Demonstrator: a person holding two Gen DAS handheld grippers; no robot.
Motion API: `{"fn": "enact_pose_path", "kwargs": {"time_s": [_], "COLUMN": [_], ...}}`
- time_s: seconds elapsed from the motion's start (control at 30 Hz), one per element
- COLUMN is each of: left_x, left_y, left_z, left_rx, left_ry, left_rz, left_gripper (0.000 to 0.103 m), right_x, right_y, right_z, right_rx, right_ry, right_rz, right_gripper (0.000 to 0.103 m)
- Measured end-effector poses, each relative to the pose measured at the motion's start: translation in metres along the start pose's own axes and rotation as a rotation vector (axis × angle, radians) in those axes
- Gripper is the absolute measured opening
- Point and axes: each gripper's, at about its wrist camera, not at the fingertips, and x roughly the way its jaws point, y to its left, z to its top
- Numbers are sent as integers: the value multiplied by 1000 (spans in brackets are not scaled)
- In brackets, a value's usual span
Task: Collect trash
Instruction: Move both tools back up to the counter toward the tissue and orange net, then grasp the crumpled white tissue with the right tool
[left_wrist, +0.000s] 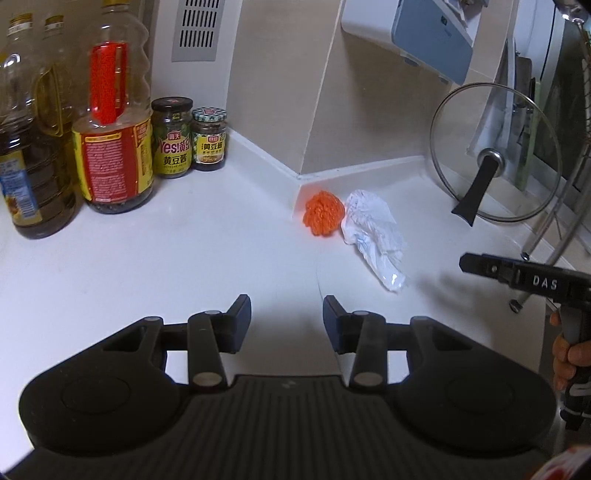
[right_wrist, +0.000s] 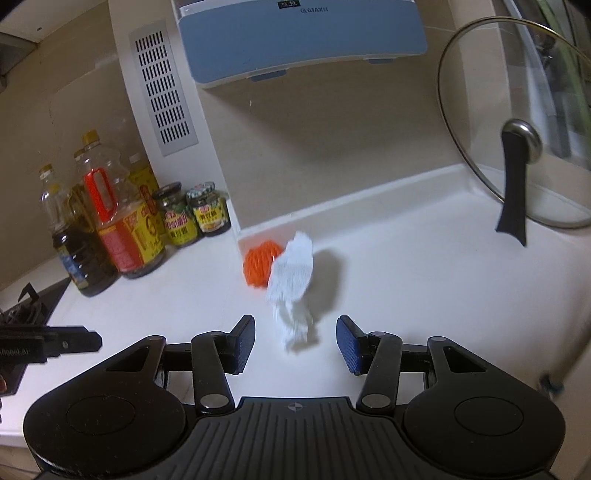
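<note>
Crumpled white paper trash (right_wrist: 291, 284) lay on the white countertop (left_wrist: 147, 258) near its back corner, touching an orange mesh ball (left_wrist: 323, 213). Left gripper (left_wrist: 287, 321) and right gripper (right_wrist: 295, 341) both stood released, grasping nothing, the paper's near end just ahead of the right one.

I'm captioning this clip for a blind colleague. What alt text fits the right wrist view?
The open right gripper hangs over a white counter, a crumpled white paper just ahead between its fingers, untouched. An orange net ball sits behind it in the wall corner, with oil bottles and two jars to the left and a glass lid at right.
</note>
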Motion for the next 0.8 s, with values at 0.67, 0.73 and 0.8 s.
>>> {"fn": "enact_pose_path", "kwargs": {"time_s": [0.67, 0.73, 0.8], "left_x": [62, 68, 75], "left_y": [-3, -3, -3], "left_z": [34, 36, 38], "left_rx": [15, 18, 19], "left_ry": [36, 41, 46], "left_rz": [36, 40, 42], "left_gripper": [38, 38, 38], "right_x": [91, 101, 110], "right_y": [20, 21, 21], "right_z": [20, 18, 15], "right_rx": [-155, -179, -206], "right_ry": [36, 48, 61], "right_rz": [42, 28, 14], "right_gripper": [50, 50, 50]}}
